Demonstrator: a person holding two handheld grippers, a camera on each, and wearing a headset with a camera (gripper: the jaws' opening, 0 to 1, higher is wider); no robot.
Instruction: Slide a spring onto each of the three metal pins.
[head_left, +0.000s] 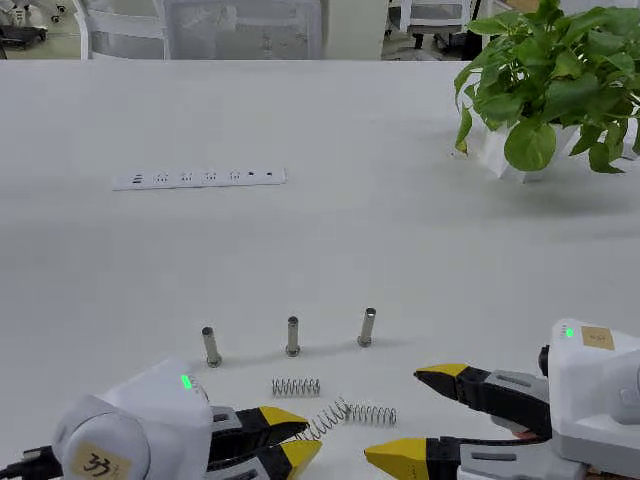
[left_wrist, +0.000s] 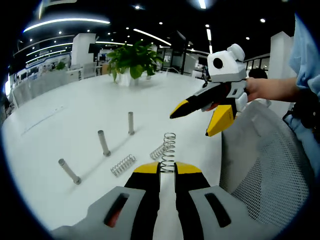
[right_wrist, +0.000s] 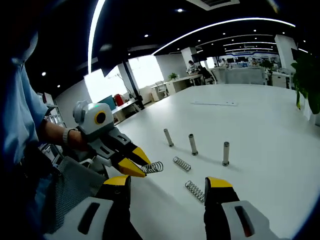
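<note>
Three metal pins stand upright in a row on the white table: left pin (head_left: 211, 346), middle pin (head_left: 293, 336), right pin (head_left: 367, 327), all bare. In front of them one spring (head_left: 296, 386) lies flat and a second spring (head_left: 373, 412) lies to its right. My left gripper (head_left: 310, 438) is shut on the end of a third spring (left_wrist: 169, 150), which sticks out beyond its yellow tips. My right gripper (head_left: 405, 415) is open with nothing between its jaws, just right of the loose springs. The held spring (right_wrist: 152, 167) hangs at the left gripper's tips in the right gripper view.
A white power strip (head_left: 200, 179) lies farther back on the left. A potted plant (head_left: 545, 80) stands at the far right. A mesh chair (left_wrist: 265, 170) sits by the table's near edge, beside a person's sleeve.
</note>
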